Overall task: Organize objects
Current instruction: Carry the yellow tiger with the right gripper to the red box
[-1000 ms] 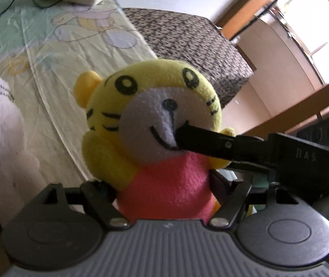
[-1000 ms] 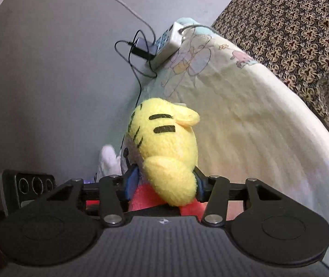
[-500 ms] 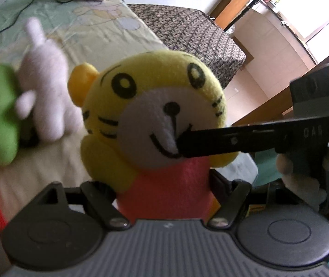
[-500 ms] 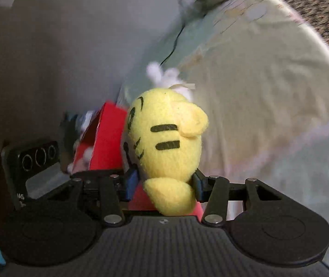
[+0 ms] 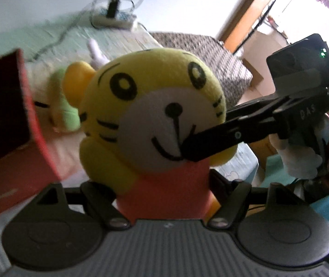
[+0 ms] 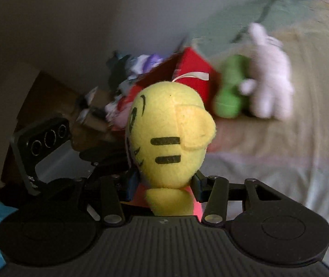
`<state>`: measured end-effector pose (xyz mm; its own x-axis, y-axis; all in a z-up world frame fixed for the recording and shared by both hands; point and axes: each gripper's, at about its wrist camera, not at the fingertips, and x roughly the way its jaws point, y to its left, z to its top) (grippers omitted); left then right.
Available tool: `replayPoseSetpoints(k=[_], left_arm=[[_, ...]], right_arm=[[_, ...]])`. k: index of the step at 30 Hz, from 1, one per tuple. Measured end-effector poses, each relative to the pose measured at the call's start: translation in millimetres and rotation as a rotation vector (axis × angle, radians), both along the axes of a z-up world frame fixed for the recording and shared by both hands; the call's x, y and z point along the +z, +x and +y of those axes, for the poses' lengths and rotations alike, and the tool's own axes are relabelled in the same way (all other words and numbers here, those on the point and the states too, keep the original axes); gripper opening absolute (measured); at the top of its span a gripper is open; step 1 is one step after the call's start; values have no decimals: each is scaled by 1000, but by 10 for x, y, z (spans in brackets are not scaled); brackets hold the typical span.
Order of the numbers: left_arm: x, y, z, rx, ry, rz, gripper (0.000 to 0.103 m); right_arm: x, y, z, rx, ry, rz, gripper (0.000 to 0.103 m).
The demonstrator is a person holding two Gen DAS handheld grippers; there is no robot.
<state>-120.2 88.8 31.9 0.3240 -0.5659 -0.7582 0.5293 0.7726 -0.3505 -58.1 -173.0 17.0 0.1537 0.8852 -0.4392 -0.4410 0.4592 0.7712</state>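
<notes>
- Left wrist view: left gripper (image 5: 164, 182) is clamped on the red body of the yellow tiger plush (image 5: 155, 115), head upright, face toward the lens, held off the bed.
- Right gripper (image 5: 201, 147) comes in from the right, fingers crossing the plush's mouth and cheek; a white-gloved hand (image 5: 300, 157) holds its handle.
- Right wrist view: right gripper (image 6: 164, 185) is closed on the same plush (image 6: 169, 138) just under the head, seen from behind, ear and two black stripes facing the lens. So both claws grip one toy.
- Red box (image 5: 14, 106) sits close on the left in the left view, open side toward the lens, its near edge just beside the plush's arm. Tight there.
- In the right view the red box (image 6: 194, 69) stands behind the plush, mixed clutter (image 6: 127, 69) to its left.
- Green plush (image 6: 231, 92) and white bunny plush (image 6: 270, 76) lie touching on the bedsheet (image 6: 291, 157), right of the box.
- Bare sheet to the right of the toys.
- Power strip (image 5: 113, 20) with cables sits at the far bed edge by the wall; patterned blanket (image 5: 210, 55) covers the far right side.
</notes>
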Motion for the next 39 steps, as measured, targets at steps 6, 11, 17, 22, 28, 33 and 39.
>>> replayPoseSetpoints(k=[6,11,17,22,28,33,39], left_arm=[[312,-12,445,77,-26,-110,76],[588,271,845,133,-42,-177,77],[648,872,1340,182,-88,-159,80],[392,1249,1603,205,-90,-95,82],[-23,1359,1795,254,-94,-17,85],[-243,1467,1853,281,-35,-8,85],[-352,1417,1948,273,-24,70,86]], right_arm=[[312,108,424,32,40,-93,49],[554,351,886,-11,27,-140,49],[686,763,1486,-77,-57,-147,47],[535,958,1816,-119,-161,-156,47],[225,976,2049,-177,-249,-183,47],[198,957,2128,-185,-282,-186,46],[67,950,2212,-169,-323,-123,46]])
